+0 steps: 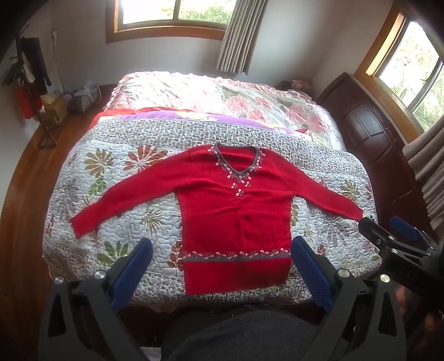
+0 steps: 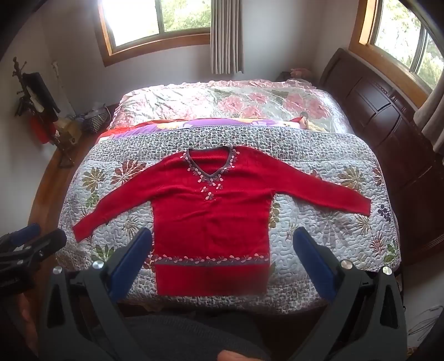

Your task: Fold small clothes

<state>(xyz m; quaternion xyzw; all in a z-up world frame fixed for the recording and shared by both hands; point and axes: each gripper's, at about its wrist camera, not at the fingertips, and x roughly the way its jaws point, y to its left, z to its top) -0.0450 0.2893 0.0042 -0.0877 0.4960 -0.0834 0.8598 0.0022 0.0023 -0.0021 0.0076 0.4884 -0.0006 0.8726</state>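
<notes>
Left wrist — red sweater (image 1: 236,216) flat on quilt (image 1: 125,194) — both tools gaping.

— What was the room like?
— Daylight came through two wood-framed windows (image 2: 155,25) with grey curtains (image 2: 226,36); white walls (image 2: 77,80), wooden floor (image 1: 25,177).
— Furniture?
— A bed under a floral quilt (image 2: 319,177), with a dark wooden headboard (image 2: 388,116).

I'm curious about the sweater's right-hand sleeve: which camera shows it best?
The right wrist view: the whole sleeve lies clear to the cuff. In the left wrist view the sleeve shows too, but the right gripper crowds its cuff near the edge.
</notes>
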